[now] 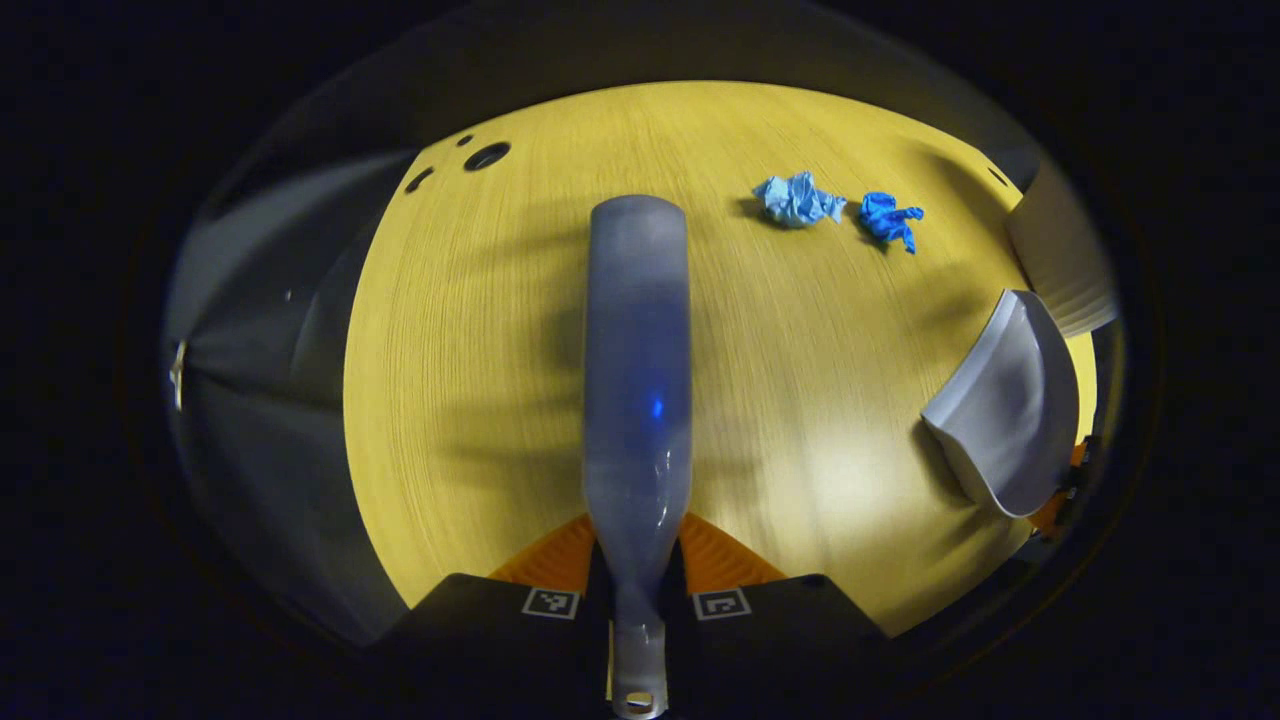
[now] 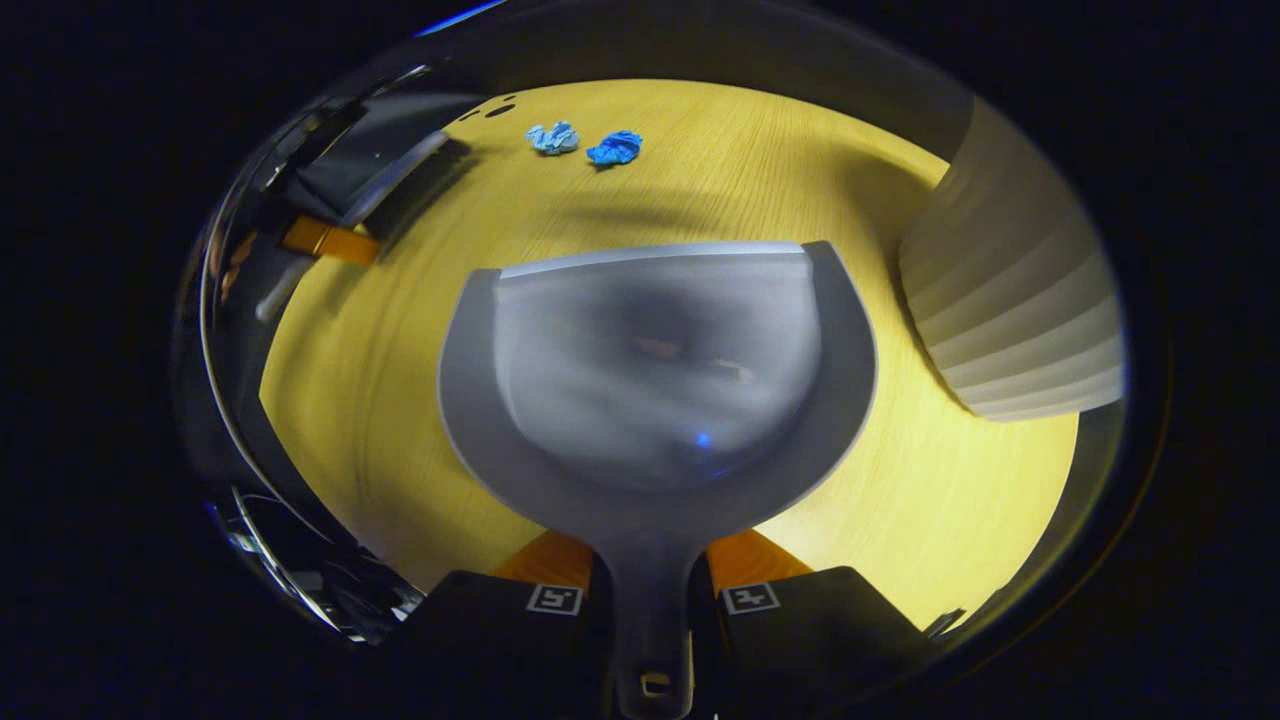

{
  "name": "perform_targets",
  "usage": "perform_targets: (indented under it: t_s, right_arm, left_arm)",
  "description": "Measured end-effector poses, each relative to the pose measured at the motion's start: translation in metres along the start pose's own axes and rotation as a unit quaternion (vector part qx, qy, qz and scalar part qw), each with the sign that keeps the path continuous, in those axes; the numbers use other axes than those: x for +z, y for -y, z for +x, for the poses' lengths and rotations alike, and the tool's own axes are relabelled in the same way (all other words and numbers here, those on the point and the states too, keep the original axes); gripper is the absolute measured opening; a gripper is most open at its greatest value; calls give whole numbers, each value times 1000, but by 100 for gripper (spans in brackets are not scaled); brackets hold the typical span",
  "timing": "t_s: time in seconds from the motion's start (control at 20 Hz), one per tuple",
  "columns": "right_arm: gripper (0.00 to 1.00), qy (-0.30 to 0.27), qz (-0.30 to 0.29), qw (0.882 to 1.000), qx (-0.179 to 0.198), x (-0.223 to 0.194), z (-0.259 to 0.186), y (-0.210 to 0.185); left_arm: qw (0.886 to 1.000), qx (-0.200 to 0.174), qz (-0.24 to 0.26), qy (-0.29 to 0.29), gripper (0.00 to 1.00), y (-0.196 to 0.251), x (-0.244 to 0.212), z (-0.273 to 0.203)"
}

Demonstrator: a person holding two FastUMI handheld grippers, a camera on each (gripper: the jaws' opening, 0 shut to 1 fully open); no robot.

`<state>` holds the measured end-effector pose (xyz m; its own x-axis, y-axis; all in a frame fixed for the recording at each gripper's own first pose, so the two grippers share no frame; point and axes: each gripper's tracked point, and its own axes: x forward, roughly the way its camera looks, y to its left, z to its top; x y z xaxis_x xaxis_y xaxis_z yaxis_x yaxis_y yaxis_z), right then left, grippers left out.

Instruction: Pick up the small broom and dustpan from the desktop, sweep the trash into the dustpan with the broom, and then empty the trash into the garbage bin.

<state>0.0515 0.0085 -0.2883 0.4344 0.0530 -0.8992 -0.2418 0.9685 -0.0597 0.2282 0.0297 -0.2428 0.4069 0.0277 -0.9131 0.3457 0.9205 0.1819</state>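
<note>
The left gripper (image 1: 637, 590) has its jaws pinched on the handle of the small broom (image 1: 637, 360), which juts straight out ahead of it, long axis pointing to the far side of the tabletop (image 1: 480, 350). The right gripper (image 2: 650, 600) has its jaws clamped on the handle of the dustpan (image 2: 655, 390), held with its open lip facing away toward the far edge, apparently just above the wood.

The trash is two crumpled blue wads lying near each other at the far side: a pale blue one (image 1: 797, 199) and a darker blue one (image 1: 889, 218). From the broom they sit ahead and to the right of its tip, well apart from it. In the right gripper view, the same pale wad (image 2: 553, 137) and dark wad (image 2: 614, 148) lie ahead and to the left of the dustpan lip. So the trash lies between the two tools' lines, farther out than both.

The ribbed white garbage bin (image 2: 1010, 300) stands just right of the dustpan. I'd judge sweeping hasn't begun; both tools need to travel forward, the broom coming round behind the wads.
</note>
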Motion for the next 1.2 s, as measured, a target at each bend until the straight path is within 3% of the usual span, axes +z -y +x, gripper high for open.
perform_targets:
  t_s: [0.2, 0.25, 0.45, 0.6, 0.75, 0.9, 1.1, 1.15, 1.2]
  right_arm:
    - [36, -6, -25, 1000, -2, -4, -5, 13]
    - [36, -7, -25, 1000, 0, -4, -5, 14]
    - [36, -9, -29, 1000, 6, -7, -6, 17]
    - [36, -8, -33, 999, 9, -6, -3, 20]
    - [36, -9, -30, 999, 16, -6, -3, 21]
    - [36, -8, -29, 999, 23, -8, -4, 21]
    - [35, 1, -43, 999, 19, -7, -1, 25]
    - [35, 5, -47, 999, 17, -7, 0, 25]
    - [36, 6, -46, 999, 18, -6, 1, 26]
  left_arm:
    - [997, 13, 76, -7, 24, -8, 48, 19]
    - [994, 21, 103, -13, 27, -10, 57, 24]
    - [979, 45, 197, -19, 30, -7, 97, 30]
    - [961, 57, 270, -23, 27, 6, 120, 31]
    - [943, 34, 331, -18, 27, 41, 131, 26]
    - [924, -11, 382, -12, 27, 90, 127, 15]
    - [881, -67, 468, -3, 31, 142, 106, 1]
    - [877, -86, 473, -9, 24, 155, 95, -3]
    - [876, -109, 470, -19, 27, 159, 88, -5]
